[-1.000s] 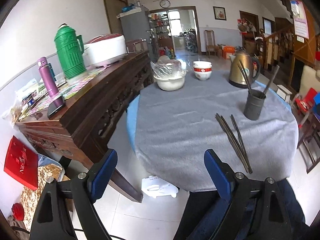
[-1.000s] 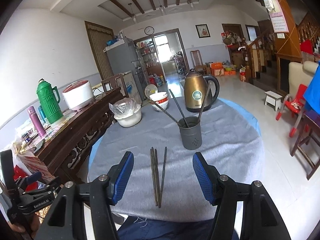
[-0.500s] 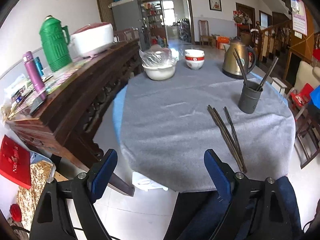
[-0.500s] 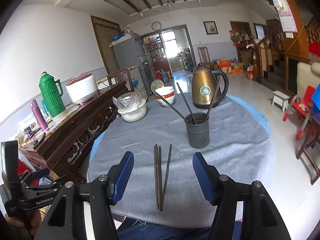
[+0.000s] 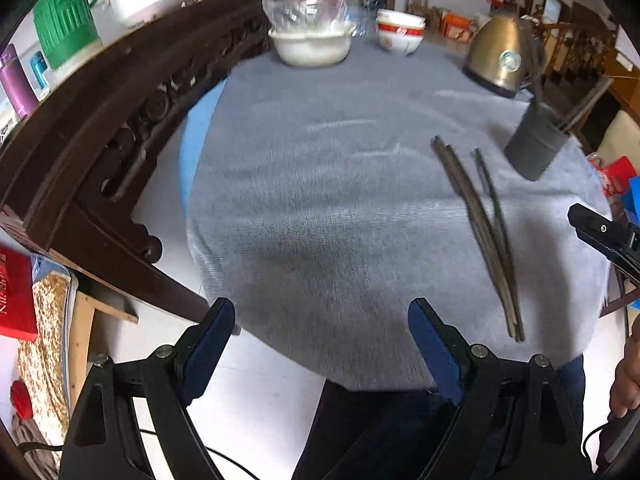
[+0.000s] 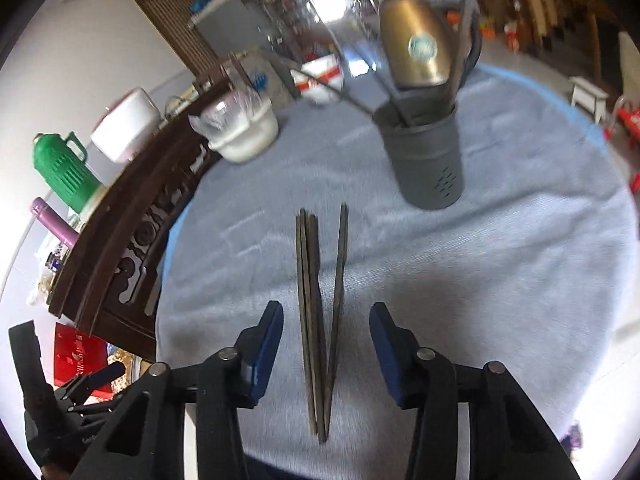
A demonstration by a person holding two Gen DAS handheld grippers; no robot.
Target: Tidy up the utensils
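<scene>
Several dark, slender chopsticks [image 6: 320, 320] lie loose on the grey cloth of the round table [image 6: 500, 280], near its front edge; I cannot give an exact count through the blur. Their near ends bunch together and their far ends fan apart, pointing toward the middle of the table.

Item: dark grey perforated cylindrical utensil holder [image 6: 426, 156], upright, beyond the chopsticks toward the far right of the table, already carrying a few long utensils. Just behind it, a brass-coloured kettle [image 6: 416, 40].

Item: my right gripper [image 6: 326, 344], blue-padded, straddles the near part of the chopsticks. Its jaws are closing, the bundle lies between them, and neither pad touches the sticks yet. Nothing is held.

Item: my left gripper [image 5: 320, 344], jaws spread wide and empty, over the table's front edge, well left of the chopsticks.

Step in hand, as I judge it: the pick-up of the loose chopsticks, not yet secured.

Next move, as I judge it: bring the right pads low enough to the cloth to catch the sticks near their bunched ends, where one squeeze may gather them; closing farther up would likely miss the splayed one. After that, lift and tip them upright for the holder's mouth, clear of the utensils already inside.
</scene>
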